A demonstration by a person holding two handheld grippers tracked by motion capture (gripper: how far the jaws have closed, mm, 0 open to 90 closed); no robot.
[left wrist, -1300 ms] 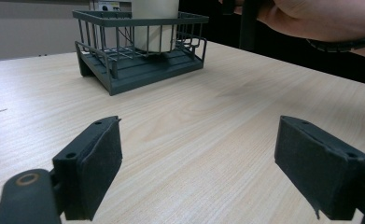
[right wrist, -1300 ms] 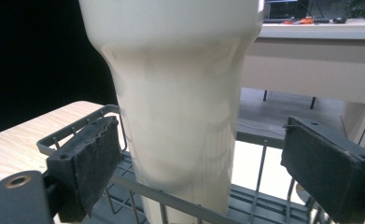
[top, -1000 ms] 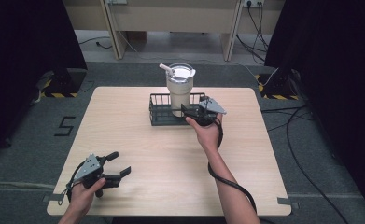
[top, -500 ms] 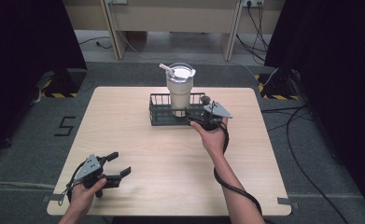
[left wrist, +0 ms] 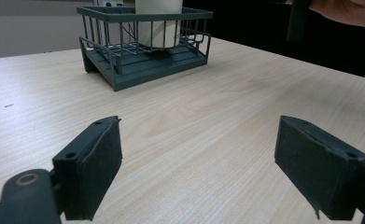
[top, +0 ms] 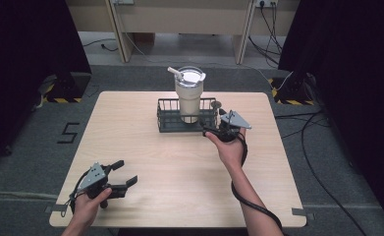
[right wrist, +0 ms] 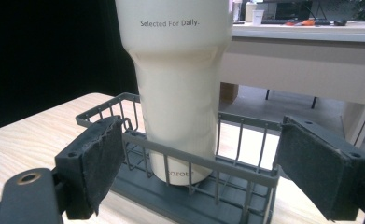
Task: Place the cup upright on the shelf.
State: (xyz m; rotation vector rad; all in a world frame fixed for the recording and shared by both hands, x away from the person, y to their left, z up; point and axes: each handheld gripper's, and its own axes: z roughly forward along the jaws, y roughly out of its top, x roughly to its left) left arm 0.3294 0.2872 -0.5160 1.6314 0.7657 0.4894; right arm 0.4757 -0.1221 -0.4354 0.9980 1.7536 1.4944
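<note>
My right gripper point(top: 218, 129), jaws wide and empty, faces the upright tumbler point(right wrist: 178, 88) in the wire rack point(right wrist: 227, 184) straight ahead; left gripper point(top: 115, 176), open, rests well apart.

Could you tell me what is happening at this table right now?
A person holds a two-jaw gripper in each hand at a wooden table. The right gripper, jaws open, is at the near right corner of a dark wire basket in which a tall cream tumbler with a lid and straw stands upright. It grips nothing. The left gripper, also open, is near the table's front left, holding nothing.
</note>
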